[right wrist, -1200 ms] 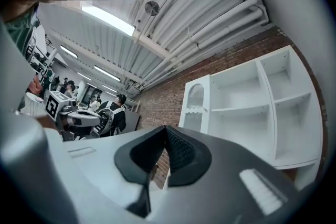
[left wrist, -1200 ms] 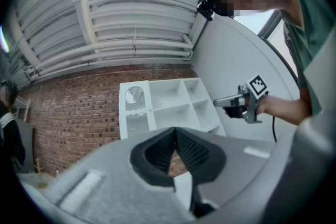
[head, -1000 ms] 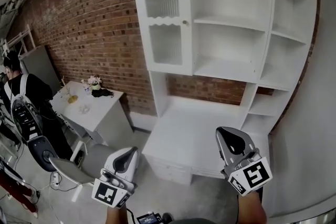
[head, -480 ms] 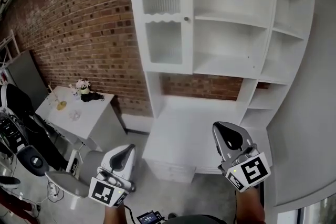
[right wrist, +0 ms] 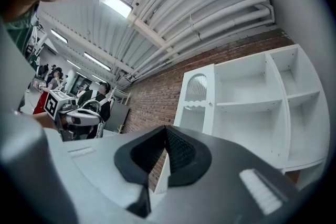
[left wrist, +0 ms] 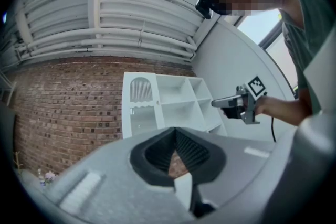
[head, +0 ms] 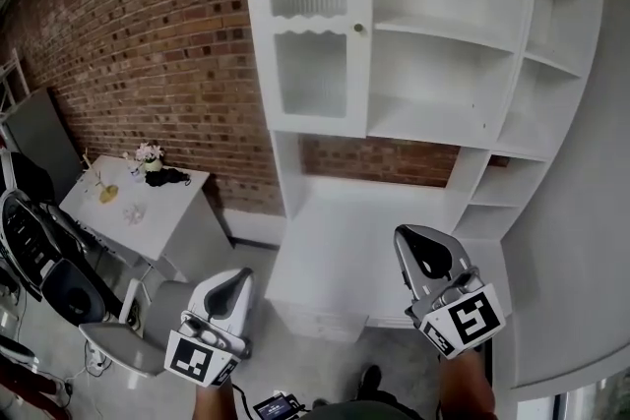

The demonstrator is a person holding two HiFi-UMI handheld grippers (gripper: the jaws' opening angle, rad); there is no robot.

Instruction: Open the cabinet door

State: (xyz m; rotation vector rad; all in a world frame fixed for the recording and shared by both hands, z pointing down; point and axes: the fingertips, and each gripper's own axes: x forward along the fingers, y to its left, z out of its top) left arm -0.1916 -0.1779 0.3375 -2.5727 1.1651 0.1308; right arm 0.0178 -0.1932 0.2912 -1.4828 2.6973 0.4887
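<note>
Both tools are held low in front of the person. The right gripper (head: pixel 421 241) has its jaws pressed together on nothing, and the left gripper (head: pixel 237 279) looks the same, though its own view is dim enough at the tips that I would only call them closed and empty. Neither touches any furniture. Both stand well short of the white shelf unit (head: pixel 551 103) and point toward it, a little above level, over the desk surface (head: pixel 354 231) at its foot. The cabinet door (head: pixel 313 25) is at the upper left of that unit, against the brick wall (head: pixel 148 44). It sits flush in its frame, fully closed, so as I judge it nothing of the task is done: the reach, the hold on the knob and the swing outward are all left. The door stands upright with its long axis vertical, an arched ribbed pane above a plainer panel, and its face is turned out into the room toward the person. The small knob (head: pixel 359 29) sits at mid-height on the right edge, so the hinges are probably on the left.
</note>
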